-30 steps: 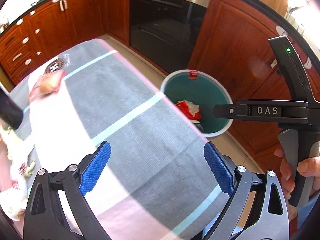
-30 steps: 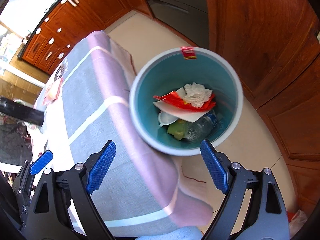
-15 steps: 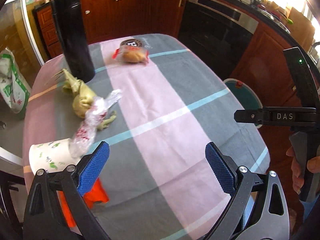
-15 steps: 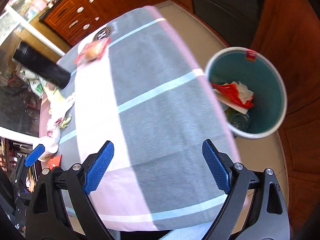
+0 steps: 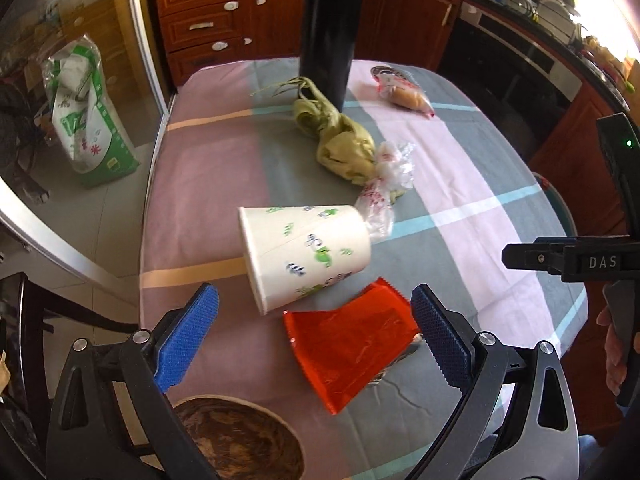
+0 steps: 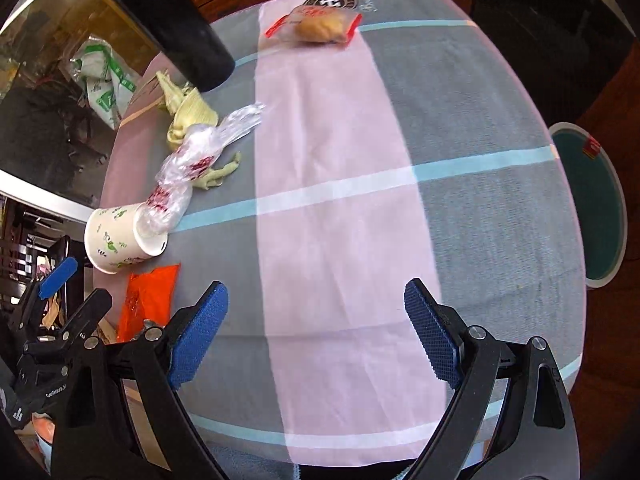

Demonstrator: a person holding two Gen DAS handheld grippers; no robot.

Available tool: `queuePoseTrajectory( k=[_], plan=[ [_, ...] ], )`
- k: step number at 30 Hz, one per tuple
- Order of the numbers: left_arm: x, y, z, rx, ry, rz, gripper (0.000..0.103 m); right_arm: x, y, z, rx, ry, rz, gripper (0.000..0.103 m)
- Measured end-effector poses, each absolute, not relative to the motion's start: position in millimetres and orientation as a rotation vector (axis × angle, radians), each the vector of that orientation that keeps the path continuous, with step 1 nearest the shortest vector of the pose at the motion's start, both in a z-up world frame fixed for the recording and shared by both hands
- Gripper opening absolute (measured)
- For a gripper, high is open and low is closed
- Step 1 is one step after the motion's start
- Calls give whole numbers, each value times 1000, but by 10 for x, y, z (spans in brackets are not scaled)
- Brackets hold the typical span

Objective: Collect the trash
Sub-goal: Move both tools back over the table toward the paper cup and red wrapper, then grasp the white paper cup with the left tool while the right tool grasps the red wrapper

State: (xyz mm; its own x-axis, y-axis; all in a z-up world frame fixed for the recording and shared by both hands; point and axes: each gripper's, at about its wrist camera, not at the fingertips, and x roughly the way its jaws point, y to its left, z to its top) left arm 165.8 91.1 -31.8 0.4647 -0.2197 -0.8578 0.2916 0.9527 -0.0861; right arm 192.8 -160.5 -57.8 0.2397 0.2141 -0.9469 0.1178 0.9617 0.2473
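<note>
Left wrist view: we are holding both claws wide open, empty; left claw (image 5: 314,334) is hovering over red wrapper (image 5: 350,346), paper cup (image 5: 304,254) touching it; right claw (image 6: 316,332) above bare worktop (image 6: 340,160).

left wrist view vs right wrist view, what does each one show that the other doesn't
Only the left wrist view shows the brown woven bowl near the left gripper and the oven. Only the right wrist view shows the teal round trash bin interior and the open right gripper. Both show the tipped white paper cup, red plastic wrapper, clear crumpled plastic bag, green husks, wrapped bun and tall black cylinder.
</note>
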Motion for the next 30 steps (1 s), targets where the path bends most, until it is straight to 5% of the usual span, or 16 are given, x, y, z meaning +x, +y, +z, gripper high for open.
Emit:
queuePoseTrajectory(
  k=[15, 17, 28, 30],
  plan=[
    [1481, 1443, -465, 108, 1073, -324, 97, 2038, -464, -714, 206, 1382, 268, 85],
    [1478, 1488, -456, 97, 1074, -322, 97, 2072, -385, -736, 196, 1378, 287, 79],
    [1639, 1330, -548, 101, 1090, -361, 97, 2087, -576, -823, 219, 1418, 308, 4],
    [1696, 1253, -570, 118, 1091, -376, 97, 2106, -749, -784, 215, 1395, 254, 4]
  ],
)
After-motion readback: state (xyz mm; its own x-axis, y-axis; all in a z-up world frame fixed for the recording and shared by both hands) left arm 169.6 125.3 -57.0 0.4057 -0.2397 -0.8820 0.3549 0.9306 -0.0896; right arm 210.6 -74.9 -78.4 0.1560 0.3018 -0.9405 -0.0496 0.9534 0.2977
